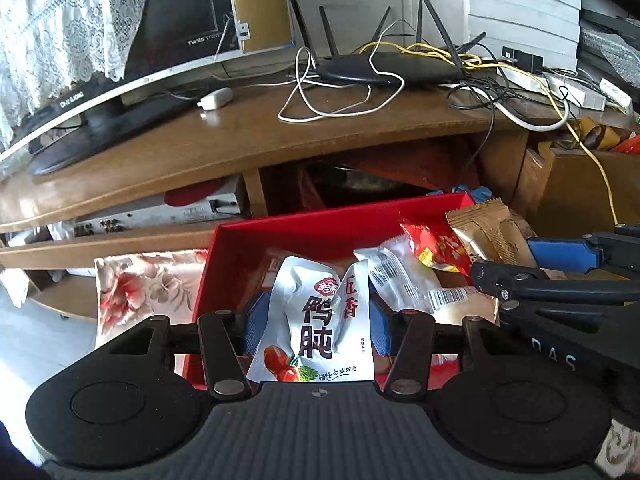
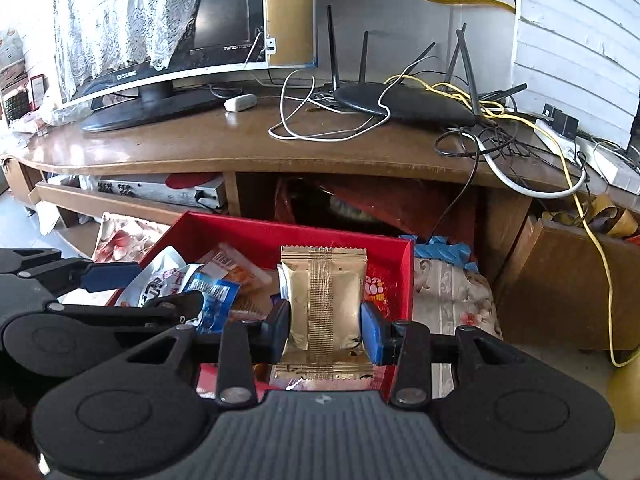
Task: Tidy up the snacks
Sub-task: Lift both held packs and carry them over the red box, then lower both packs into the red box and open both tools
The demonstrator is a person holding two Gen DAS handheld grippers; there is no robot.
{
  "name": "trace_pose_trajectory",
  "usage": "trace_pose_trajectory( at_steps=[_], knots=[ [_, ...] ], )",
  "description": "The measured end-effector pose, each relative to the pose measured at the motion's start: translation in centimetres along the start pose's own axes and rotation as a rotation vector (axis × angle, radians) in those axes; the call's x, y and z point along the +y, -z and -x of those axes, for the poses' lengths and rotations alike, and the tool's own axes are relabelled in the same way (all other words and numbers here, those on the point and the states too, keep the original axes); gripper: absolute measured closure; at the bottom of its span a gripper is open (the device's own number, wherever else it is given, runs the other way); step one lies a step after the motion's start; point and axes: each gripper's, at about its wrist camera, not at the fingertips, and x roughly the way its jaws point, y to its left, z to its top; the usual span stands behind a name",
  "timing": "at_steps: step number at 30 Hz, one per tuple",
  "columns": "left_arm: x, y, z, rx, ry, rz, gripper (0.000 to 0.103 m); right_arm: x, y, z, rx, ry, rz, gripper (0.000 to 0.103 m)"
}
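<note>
Left gripper (image 1: 316,322) pinching a white snack pouch (image 1: 320,320) printed with dark Chinese characters, blue pads pressing into both sides of it, holding it upright over the near part of the red box (image 1: 280,232). Right gripper (image 2: 325,326) clamping a gold foil snack packet (image 2: 324,300), seam facing the camera, packet standing upright above the box's right end, close to the red wall (image 2: 406,280). Both grippers hanging side by side over the same box, the right one showing at the right edge of the left wrist view, the left one at the left edge of the right wrist view. Lying loose inside the box: a clear wrapper with a barcode (image 1: 400,276), a red packet (image 1: 436,248), a blue-wrapped piece (image 2: 214,300). Box sitting on a floral cloth (image 1: 148,280), just in front of a brown wooden TV stand (image 1: 320,128). Resting on the stand: a monitor (image 2: 160,40) partly draped with lace, a black router (image 2: 404,106) with antennas, white and yellow cables tangling around it.
</note>
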Motion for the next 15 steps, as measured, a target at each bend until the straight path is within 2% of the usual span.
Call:
trace_pose_trajectory(
  at_steps=[15],
  knots=[
    [0.0, -0.9, -3.3, 0.030, -0.029, -0.004, 0.045, -0.8, -0.9, -3.8, 0.034, -0.013, -0.040, 0.058]
  ],
)
